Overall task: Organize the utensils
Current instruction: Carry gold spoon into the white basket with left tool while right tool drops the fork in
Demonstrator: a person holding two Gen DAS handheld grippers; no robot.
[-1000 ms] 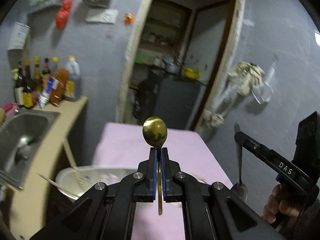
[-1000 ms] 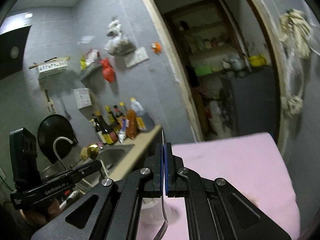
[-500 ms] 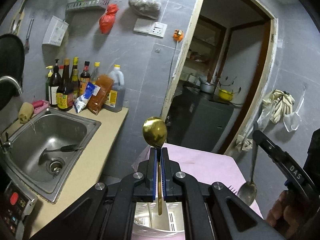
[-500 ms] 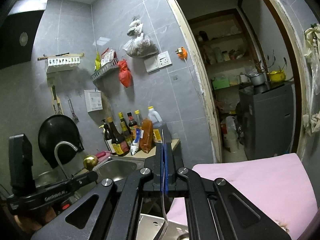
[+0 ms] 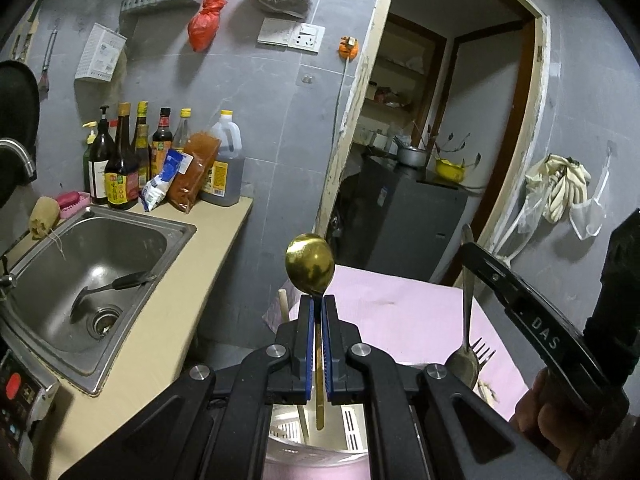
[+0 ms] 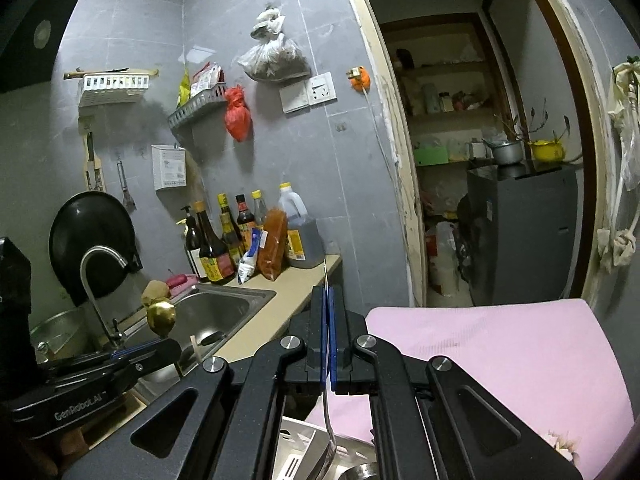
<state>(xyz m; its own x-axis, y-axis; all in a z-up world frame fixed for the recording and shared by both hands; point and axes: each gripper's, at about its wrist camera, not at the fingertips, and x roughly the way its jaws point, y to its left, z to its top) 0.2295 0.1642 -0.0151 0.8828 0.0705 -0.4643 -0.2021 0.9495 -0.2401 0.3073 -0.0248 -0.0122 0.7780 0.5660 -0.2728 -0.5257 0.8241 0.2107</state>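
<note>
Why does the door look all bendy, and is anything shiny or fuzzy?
Left wrist view: the fisheye lens bows the door frame and darkens the corners; the gold spoon glints, sharp. Right wrist view: the door frame curves too, light glares off the wall tiles, and the sink sits in dim light.

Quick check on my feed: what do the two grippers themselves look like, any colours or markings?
Both are matte black with angular cut-out arms, silver round bolts and blue pads. The left gripper reads "GenRobot.AI" along its side in the right wrist view; the right gripper shows "DAS" in white letters in the left wrist view.
</note>
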